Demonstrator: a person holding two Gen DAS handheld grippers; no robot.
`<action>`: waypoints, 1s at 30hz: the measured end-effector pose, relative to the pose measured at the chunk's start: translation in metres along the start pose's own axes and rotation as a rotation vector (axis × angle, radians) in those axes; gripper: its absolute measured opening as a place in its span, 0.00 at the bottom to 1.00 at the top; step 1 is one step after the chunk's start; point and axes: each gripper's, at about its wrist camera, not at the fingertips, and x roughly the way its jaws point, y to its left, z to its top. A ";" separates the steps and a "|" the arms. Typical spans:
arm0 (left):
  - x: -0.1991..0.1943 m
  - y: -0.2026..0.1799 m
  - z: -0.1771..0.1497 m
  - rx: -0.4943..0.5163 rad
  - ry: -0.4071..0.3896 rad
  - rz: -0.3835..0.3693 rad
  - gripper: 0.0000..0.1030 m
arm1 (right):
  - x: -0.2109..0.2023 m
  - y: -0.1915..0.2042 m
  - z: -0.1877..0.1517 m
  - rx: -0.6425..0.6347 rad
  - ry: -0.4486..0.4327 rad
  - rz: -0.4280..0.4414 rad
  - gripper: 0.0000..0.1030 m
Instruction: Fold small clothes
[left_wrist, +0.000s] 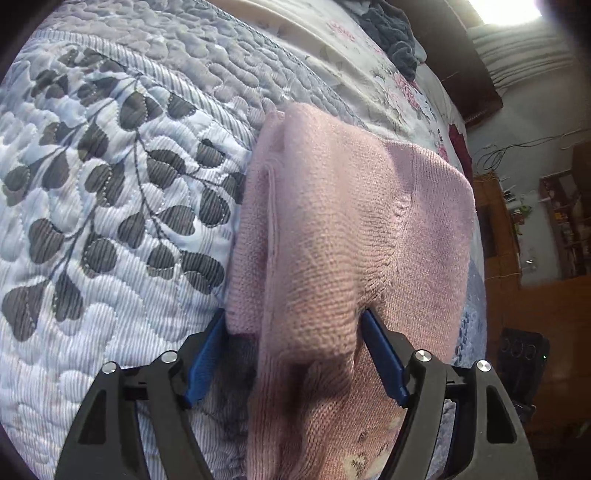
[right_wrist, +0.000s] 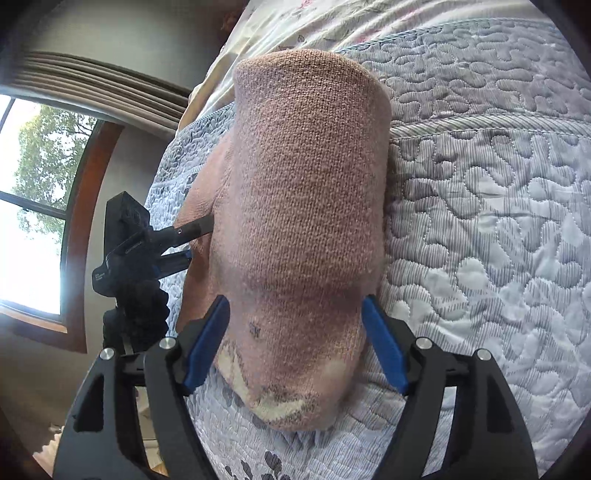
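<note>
I have a pink knitted garment on the bed, lying on the quilted bedspread with its grey leaf print. My left tool has its blue pads spread wide, with a thick fold of the knit bulging between them; the pads sit beside the cloth, not pinching it, as far as I can judge. My right tool looks the same: pads apart, straddling a rounded hump of the garment near its patterned pale hem, with the knit rising between them but not clamped. From the right wrist view I can see the left tool reaching into the far side of the garment, so both tools work opposite edges of it. I judge the fold to be partly done: the knit already lies doubled over in layers, yet it is still bulky and rounded, not flat. What remains, I think, is to close on the edges, bring them over and press the bundle flat. A dark cloth lies at the head of the bed, well apart.
</note>
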 end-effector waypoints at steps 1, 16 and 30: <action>0.004 -0.001 0.002 0.013 0.005 -0.008 0.74 | 0.004 -0.002 0.004 0.013 -0.001 0.013 0.76; 0.022 -0.007 -0.001 0.015 0.012 -0.159 0.49 | 0.036 -0.024 0.018 0.150 0.008 0.149 0.56; 0.009 -0.102 -0.113 0.064 0.032 -0.326 0.46 | -0.099 -0.013 -0.072 0.032 0.009 0.088 0.31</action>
